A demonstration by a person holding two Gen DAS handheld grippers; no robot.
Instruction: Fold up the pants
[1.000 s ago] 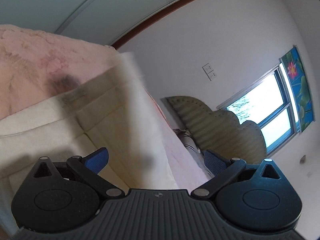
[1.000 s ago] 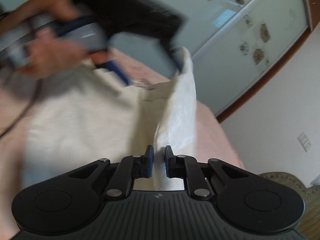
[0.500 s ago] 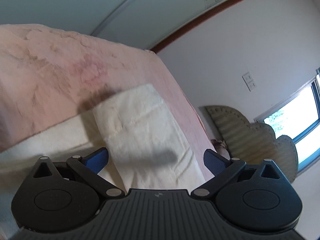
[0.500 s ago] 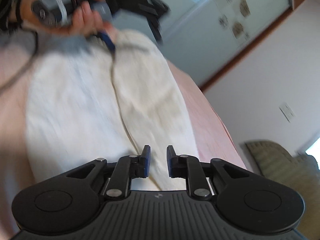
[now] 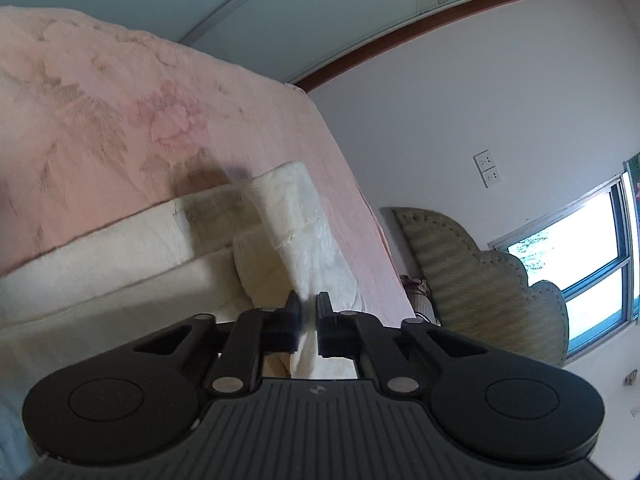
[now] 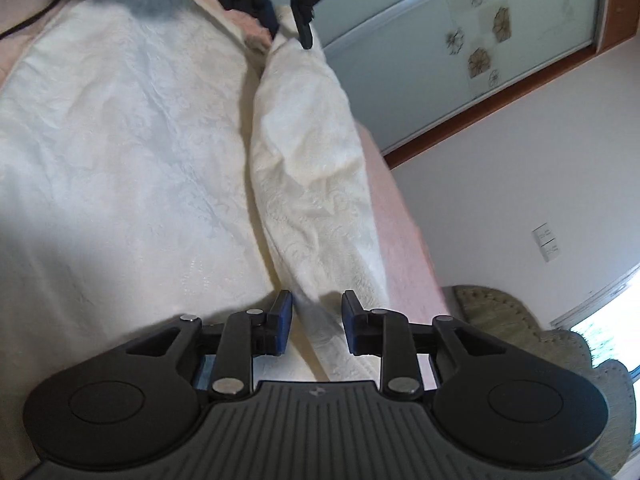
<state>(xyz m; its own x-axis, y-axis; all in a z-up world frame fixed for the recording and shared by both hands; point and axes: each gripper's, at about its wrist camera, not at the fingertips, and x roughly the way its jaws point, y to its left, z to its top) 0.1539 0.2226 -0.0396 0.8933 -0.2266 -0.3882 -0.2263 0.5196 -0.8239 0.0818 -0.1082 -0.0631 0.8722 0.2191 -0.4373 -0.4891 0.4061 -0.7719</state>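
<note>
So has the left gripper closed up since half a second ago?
Yes. The left gripper has drawn its fingers in from wide apart and now pinches the pants, against the unmoved pink bedspread.

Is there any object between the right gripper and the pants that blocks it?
Nothing visible does. The right gripper is open directly over the cream pants, with only cloth between its fingers.

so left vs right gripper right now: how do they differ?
Gap: the left gripper has its jaws nearly together, pinching a fold of the cream pants; the right gripper has its jaws plainly apart. Contact: the left is clamped on the fabric; the right straddles the pants without squeezing them. Shared: both are black with blue pads and sit at the same raised fold on the pink bedspread.
</note>
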